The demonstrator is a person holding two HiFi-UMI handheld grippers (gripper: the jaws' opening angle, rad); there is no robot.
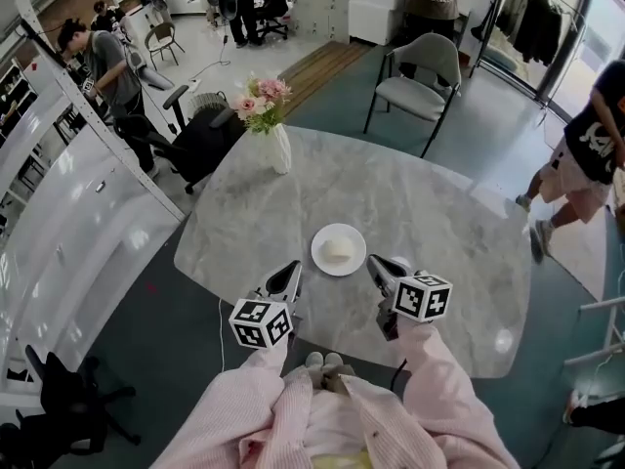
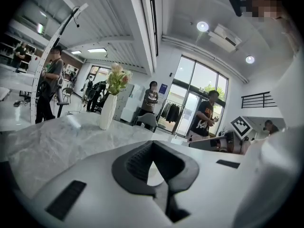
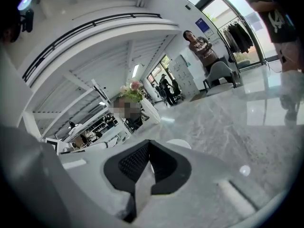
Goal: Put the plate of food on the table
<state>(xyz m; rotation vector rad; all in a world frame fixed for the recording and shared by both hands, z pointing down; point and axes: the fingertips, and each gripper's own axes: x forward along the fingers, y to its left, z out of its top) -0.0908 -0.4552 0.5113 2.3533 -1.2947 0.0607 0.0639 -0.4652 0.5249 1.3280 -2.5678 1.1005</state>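
- A black office chair stands off the table's far left edge, with a person in a grey top behind it.
- A white vase of pink flowers stands upright on the round marble table, near its far left rim.
- The left gripper hangs over the near part of the table, just left of the plate and not touching it. Its own view shows the jaws closed tip to tip with nothing clamped (only a small gap behind the tips, with something white showing through).
- The white plate sits flat on the table between the two grippers, a pale lump of food in its middle.
- The right gripper is just right of the plate, clear of its rim. Its jaws are pressed together and hold nothing.
- Both grippers come out of pink sleeves at the bottom of the head view.
- A grey chair stands beyond the far right side of the table, apart from it.
- A person in a black shirt walks at the right edge.
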